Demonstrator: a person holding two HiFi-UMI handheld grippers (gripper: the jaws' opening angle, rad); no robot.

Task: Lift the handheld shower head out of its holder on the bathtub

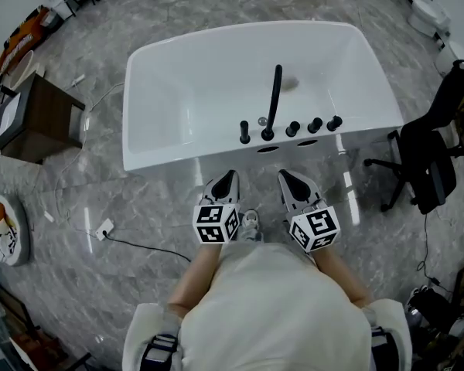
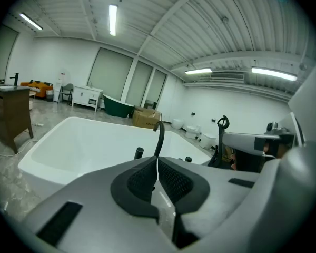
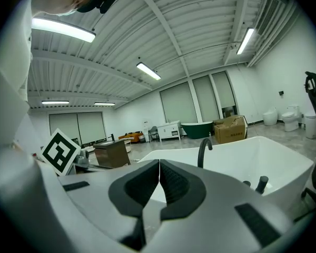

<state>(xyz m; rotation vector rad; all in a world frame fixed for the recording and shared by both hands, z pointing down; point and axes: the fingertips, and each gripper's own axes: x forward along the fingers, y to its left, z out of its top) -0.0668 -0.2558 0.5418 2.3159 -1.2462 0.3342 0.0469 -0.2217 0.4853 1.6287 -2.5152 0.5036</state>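
The white bathtub stands across the head view, with black fittings along its near rim. The handheld shower head is a short black upright stick in its holder, just left of the tall curved spout; three black knobs sit to the spout's right. My left gripper and right gripper hover side by side over the floor short of the rim, both shut and empty, apart from the fittings. In the left gripper view the shower head shows left of the spout. The right gripper view shows the spout.
A dark wooden cabinet stands left of the tub, a black office chair to its right. A cable with a white socket lies on the marble floor at the left. A cardboard box sits beyond the tub.
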